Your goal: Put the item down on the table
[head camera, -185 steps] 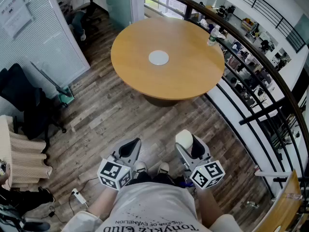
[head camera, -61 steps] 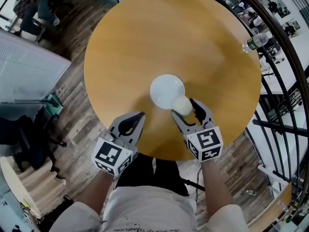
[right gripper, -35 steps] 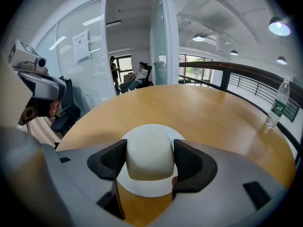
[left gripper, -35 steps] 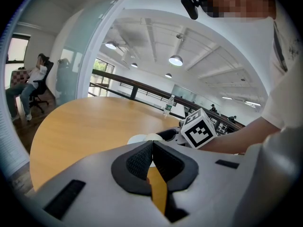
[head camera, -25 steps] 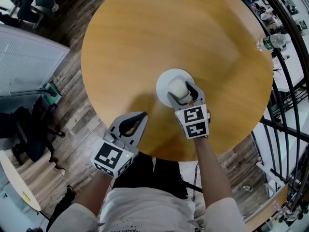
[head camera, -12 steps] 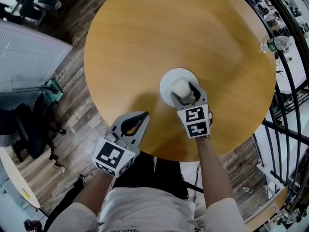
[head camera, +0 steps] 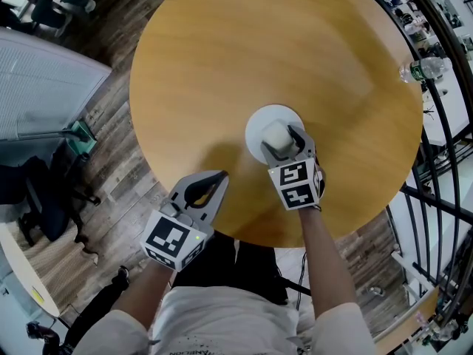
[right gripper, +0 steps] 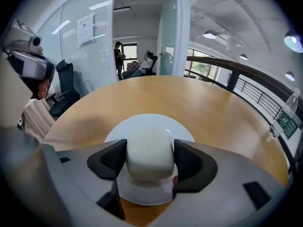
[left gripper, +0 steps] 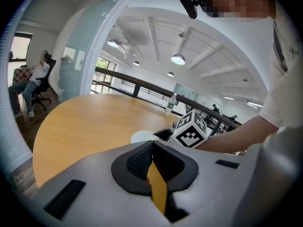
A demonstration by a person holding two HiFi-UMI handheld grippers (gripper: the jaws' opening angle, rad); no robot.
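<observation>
A cream, rounded bun-like item [right gripper: 150,155] sits between the jaws of my right gripper [right gripper: 150,161], which is shut on it. In the head view the item [head camera: 276,134] hangs over a white plate [head camera: 260,120] at the near middle of the round wooden table [head camera: 222,43]; whether it touches the plate I cannot tell. The plate [right gripper: 142,122] shows under the item in the right gripper view. My left gripper [head camera: 205,191] is shut with nothing in it, held at the table's near edge, left of the right one. In the left gripper view its pads [left gripper: 137,162] meet.
A plastic water bottle [head camera: 418,69] lies at the table's far right edge, close to a dark railing [head camera: 443,124]. A black chair [head camera: 37,191] stands on the wood floor at left. People sit far behind the table in the right gripper view.
Over the earlier frames I walked up to the table and my right gripper carried the item over the plate. In the last half second almost nothing moved.
</observation>
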